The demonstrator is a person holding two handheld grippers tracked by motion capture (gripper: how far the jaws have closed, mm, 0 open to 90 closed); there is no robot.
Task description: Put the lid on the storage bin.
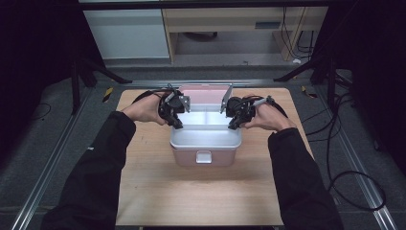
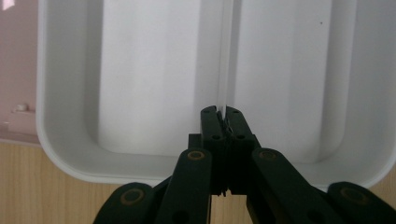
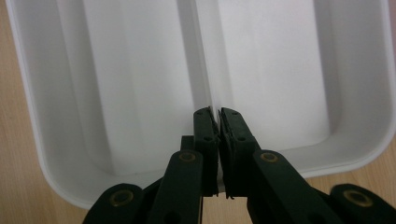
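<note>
White inner tray (image 1: 206, 125) sits in the top of a pink lunch box (image 1: 205, 153) at the middle of the wooden worktop (image 1: 201, 191), the pink lid (image 1: 206, 94) standing open behind it; a central divider (image 2: 225, 56) splits the tray into two compartments, and both grippers are pinched on that wall, one at each end; the left gripper (image 2: 221, 122) has its jaws together on the divider's top edge, seen from its own view; the right gripper (image 3: 214, 123) is clamped on the same ridge from the opposite side; gripping the thin partition at two mirrored points looks chosen to keep the tray level, so it should, by my reading, come straight out of or settle squarely into the box without tipping or jamming against the rim.
</note>
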